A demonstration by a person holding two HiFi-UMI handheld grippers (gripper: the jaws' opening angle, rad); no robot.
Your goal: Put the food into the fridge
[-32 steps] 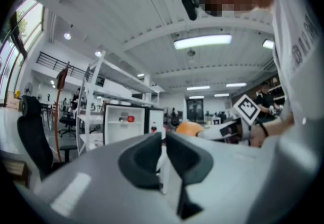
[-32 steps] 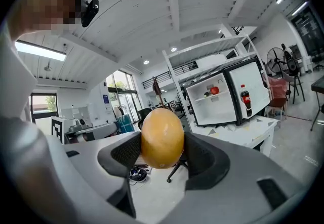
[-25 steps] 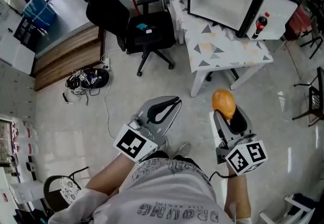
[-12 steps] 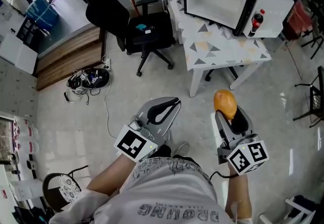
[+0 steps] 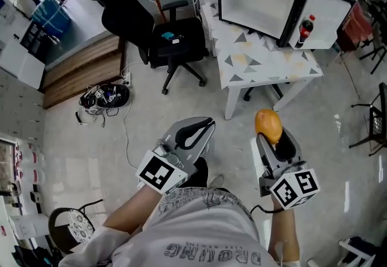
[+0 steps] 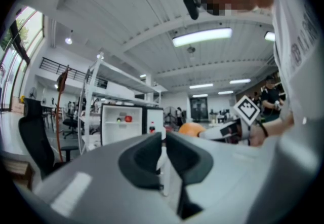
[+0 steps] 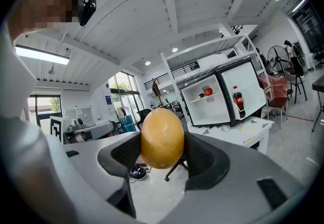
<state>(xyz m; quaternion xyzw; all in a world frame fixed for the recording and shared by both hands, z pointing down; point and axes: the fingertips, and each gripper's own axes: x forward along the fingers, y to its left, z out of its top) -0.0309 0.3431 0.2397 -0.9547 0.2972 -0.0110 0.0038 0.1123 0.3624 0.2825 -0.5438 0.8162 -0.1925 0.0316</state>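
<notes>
The open fridge (image 5: 251, 9) on the white table (image 5: 266, 63) stands far ahead. It sits slightly further left in the head view than a second ago, so the approach looks barely begun. The right gripper (image 5: 273, 138) stays clamped on an orange fruit (image 5: 268, 124), possibly a mango. The left gripper (image 6: 163, 142) carries nothing, jaws nearly together.

An open-plan office or lab: a black swivel chair (image 5: 174, 37) far left, a white table (image 5: 266, 67) bearing 1 mini fridge (image 5: 254, 3) (door open), metal shelving (image 6: 121, 77), ceiling strip lights (image 6: 201, 37), tall windows (image 6: 15, 66).
</notes>
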